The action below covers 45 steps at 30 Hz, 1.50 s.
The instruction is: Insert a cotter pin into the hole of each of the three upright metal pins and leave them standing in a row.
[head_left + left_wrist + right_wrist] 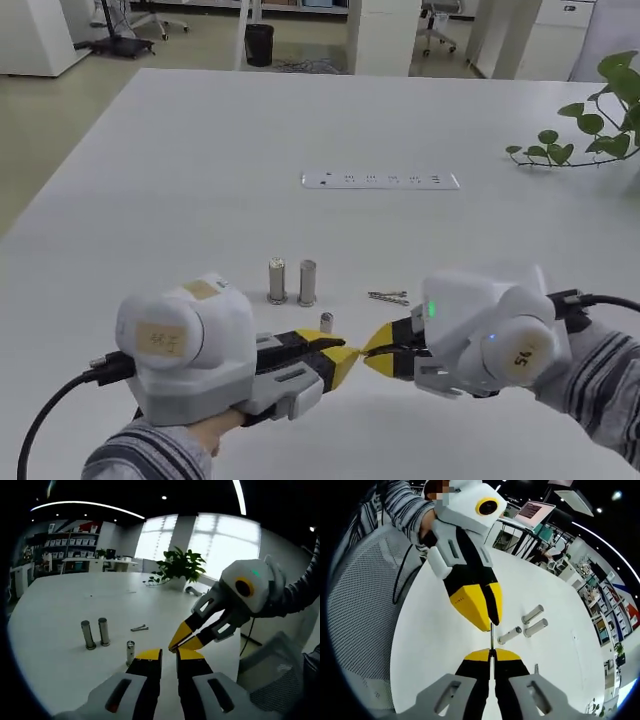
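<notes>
The right gripper (491, 655), white-bodied with black jaws tipped in yellow, has its jaws pressed almost together on a thin steel cotter pin (491, 639), which runs straight out from between its tips. The pin's far end reaches the yellow tips of the left gripper (489, 624), which points back at it nose to nose. In the left gripper view, the left gripper (169, 655) shows a narrow dark slit between its own jaws, and the right gripper (176, 645) meets that slit. Whether the left jaws actually pinch the pin I cannot tell. In the head view the left gripper (345, 358) and right gripper (378, 355) meet tip to tip above the near part of the white table (200, 150). Just beyond the tips stands a short upright metal pin (326, 322), alone. Further back, two taller grey metal pins (277, 280) (308, 283) stand side by side, close but apart. To the right of these lie the loose spare cotter pins (388, 297), flat on the table. Well beyond them a white power strip (380, 180) lies across the table, and a green leafy plant (600, 130) trails in at the far right edge.
</notes>
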### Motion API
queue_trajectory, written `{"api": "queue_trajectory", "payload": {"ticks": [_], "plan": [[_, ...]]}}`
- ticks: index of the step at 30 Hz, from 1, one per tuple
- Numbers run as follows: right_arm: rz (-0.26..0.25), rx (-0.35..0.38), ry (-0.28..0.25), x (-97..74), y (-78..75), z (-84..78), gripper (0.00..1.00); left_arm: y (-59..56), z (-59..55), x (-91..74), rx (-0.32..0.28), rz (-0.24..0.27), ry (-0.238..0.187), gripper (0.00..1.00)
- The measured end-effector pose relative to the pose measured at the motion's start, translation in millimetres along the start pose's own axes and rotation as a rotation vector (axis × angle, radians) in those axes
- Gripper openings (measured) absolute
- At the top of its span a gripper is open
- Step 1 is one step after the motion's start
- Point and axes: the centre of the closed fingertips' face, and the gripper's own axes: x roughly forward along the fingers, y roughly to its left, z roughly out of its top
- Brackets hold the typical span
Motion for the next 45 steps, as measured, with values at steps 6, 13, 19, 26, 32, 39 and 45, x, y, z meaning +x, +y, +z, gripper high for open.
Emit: {"api": "queue_trajectory", "payload": {"ticks": [6,13,19,26,32,39,45], "plan": [[-0.009,0.014,0.028,5.5,-8.8,-10.4,0.0,24.7,-10.6,0.8,0.087,0.098,0.037,0.15],[-0.019,0.018,0.056,15.4,-23.6,-18.3,0.0,43.7,-16.1,9.2,0.108,0.169,0.04,0.15],[-0.026,0.01,0.063,24.7,-38.2,-21.8,0.0,56.5,-18.3,20.0,0.105,0.225,0.054,0.15],[-0.016,-0.047,0.081,34.8,-48.9,-26.6,0.0,58.9,-22.7,32.5,0.101,0.248,0.067,0.14],[0.008,-0.108,0.099,44.3,-48.6,-31.6,0.0,65.3,-26.5,41.4,0.061,0.282,0.072,0.13],[0.021,-0.118,0.086,47.9,-48.9,-28.8,0.0,64.1,-28.2,44.0,0.05,0.275,0.073,0.11],[0.035,-0.133,0.084,48.4,-45.1,-26.7,0.0,63.8,-27.6,44.9,0.042,0.266,0.064,0.09]]}}
